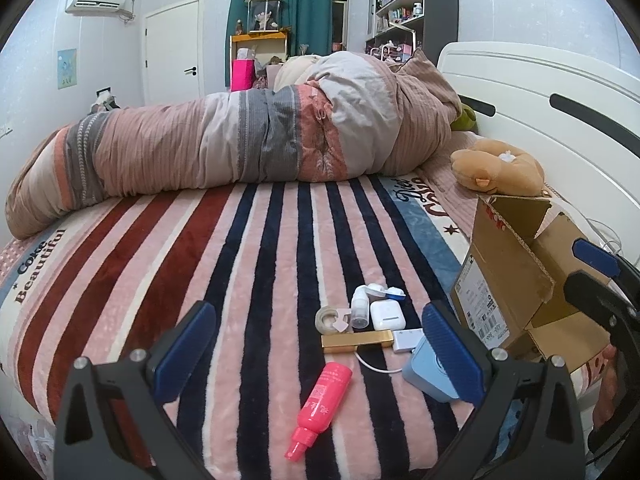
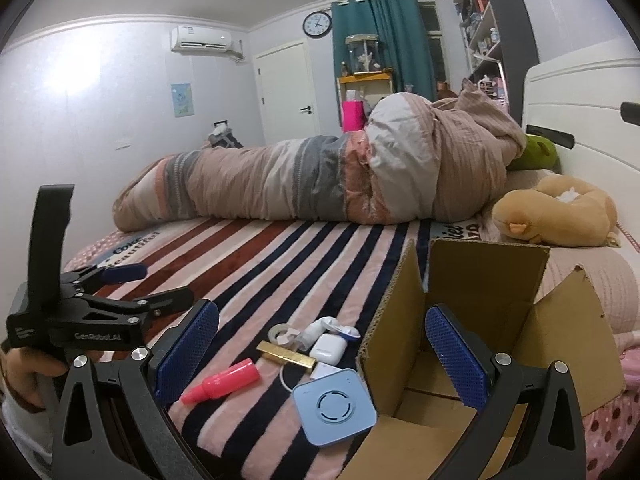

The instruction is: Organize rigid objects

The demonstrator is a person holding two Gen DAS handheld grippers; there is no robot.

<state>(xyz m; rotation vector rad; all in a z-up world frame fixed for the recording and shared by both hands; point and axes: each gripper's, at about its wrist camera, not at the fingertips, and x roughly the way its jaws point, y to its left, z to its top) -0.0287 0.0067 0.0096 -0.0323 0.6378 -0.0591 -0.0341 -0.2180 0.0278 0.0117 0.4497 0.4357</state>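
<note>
Small items lie on the striped blanket: a pink spray bottle point(image 1: 320, 404) point(image 2: 224, 385), a gold bar point(image 1: 357, 340) point(image 2: 286, 356), a white earbud case point(image 1: 387, 315) point(image 2: 328, 349), a tape roll point(image 1: 326, 317) point(image 2: 279, 333), a small white bottle point(image 1: 360, 307) and a light blue square device point(image 1: 424, 372) point(image 2: 334, 410). An open cardboard box point(image 1: 516, 280) point(image 2: 472, 320) stands to their right. My left gripper point(image 1: 320, 356) is open and empty above the pink bottle. My right gripper point(image 2: 322, 364) is open and empty, its right finger over the box.
A rolled quilt point(image 1: 240, 140) lies across the far side of the bed. A tan plush toy point(image 1: 496, 168) rests by the white headboard point(image 1: 540, 92). A white cable point(image 1: 376, 366) runs under the gold bar. The left gripper also shows in the right wrist view point(image 2: 116, 284).
</note>
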